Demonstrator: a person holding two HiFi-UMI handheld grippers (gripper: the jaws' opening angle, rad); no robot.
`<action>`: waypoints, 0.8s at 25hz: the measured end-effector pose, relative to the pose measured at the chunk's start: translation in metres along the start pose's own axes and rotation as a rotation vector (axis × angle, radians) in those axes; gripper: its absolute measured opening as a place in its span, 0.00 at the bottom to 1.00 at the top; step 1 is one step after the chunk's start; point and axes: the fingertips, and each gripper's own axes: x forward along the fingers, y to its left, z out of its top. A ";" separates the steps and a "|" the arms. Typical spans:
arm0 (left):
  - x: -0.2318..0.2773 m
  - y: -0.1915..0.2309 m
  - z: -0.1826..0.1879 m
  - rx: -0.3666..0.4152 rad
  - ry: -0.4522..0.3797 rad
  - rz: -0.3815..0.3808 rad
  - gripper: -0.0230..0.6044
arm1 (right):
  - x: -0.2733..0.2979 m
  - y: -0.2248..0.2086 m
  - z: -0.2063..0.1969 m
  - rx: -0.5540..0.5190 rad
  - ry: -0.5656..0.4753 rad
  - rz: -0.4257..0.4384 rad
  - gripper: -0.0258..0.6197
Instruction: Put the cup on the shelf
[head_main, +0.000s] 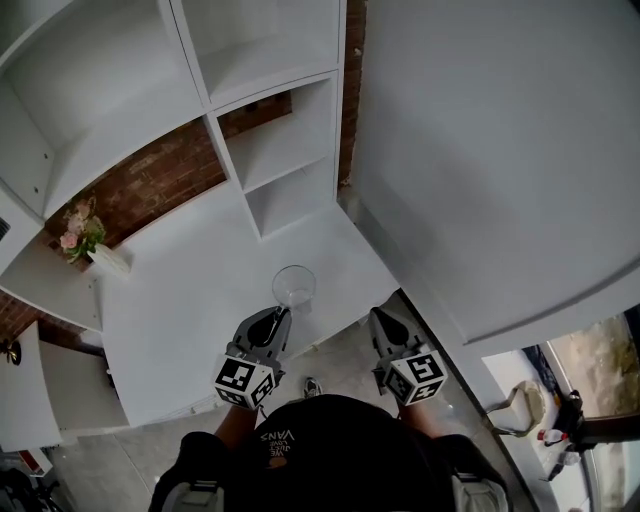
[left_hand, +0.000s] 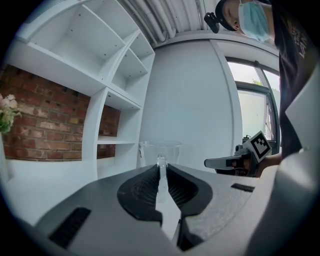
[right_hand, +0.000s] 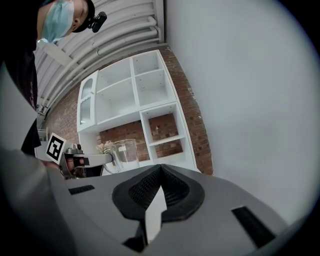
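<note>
L gripper (head_main: 282, 314) on cup (head_main: 294, 285); "VANS"? shirt (head_main: 330, 450)

Carrier: white shelf (head_main: 215, 120), fixed against a brick wall (head_main: 150, 180).
- Open compartments: wide ones at left, and a narrow column of small ones stacked at right.
- Brick shows behind the lower compartments, and white backing behind the upper ones.
- The left gripper view shows the same shelf (left_hand: 95, 65) from low down. The right gripper view shows it (right_hand: 135, 100) from further off.

Below it is a white counter (head_main: 190, 300), which runs from the foot of the narrow column out to the left.
- On the counter at the far left, near the brick, is a white vase (head_main: 108, 261) with pink flowers (head_main: 78, 230).
</note>
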 end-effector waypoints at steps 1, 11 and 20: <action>0.002 0.005 0.000 0.002 0.004 -0.010 0.09 | 0.004 0.000 0.000 0.003 -0.003 -0.012 0.03; 0.023 0.036 -0.004 0.002 0.037 -0.075 0.09 | 0.029 -0.004 -0.007 0.015 0.018 -0.076 0.03; 0.071 0.050 -0.009 -0.009 0.049 -0.015 0.09 | 0.061 -0.042 0.005 0.013 0.017 -0.031 0.03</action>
